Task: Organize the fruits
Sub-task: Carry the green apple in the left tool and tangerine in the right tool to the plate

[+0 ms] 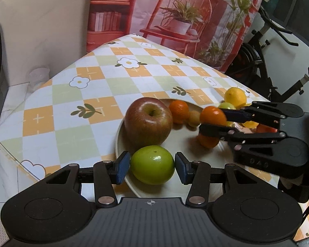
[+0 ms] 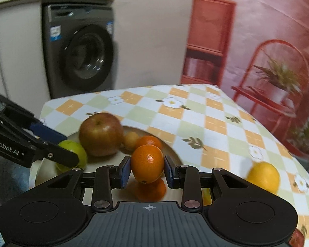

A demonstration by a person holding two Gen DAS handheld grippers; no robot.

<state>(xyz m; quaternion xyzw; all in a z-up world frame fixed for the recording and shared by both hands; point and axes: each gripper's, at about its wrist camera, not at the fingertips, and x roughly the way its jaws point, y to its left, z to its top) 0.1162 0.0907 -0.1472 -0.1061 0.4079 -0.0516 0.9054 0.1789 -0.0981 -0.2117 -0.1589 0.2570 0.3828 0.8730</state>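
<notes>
The checked table (image 1: 72,94) carries a pale plate (image 1: 121,135), its rim at about seven o'clock of the left wrist view. On the plate a red apple (image 1: 148,121) stands at twelve o'clock of a green fruit (image 1: 152,164), which the left gripper (image 1: 152,165) has pinched between its part-open pads. The right gripper (image 2: 147,169), nearly closed, grips a small orange (image 2: 147,163) above the plate; a lemon (image 2: 263,177) lies off the plate at three o'clock. Judged best: lower each fruit into bare plate space, then release gently so nothing rolls.
</notes>
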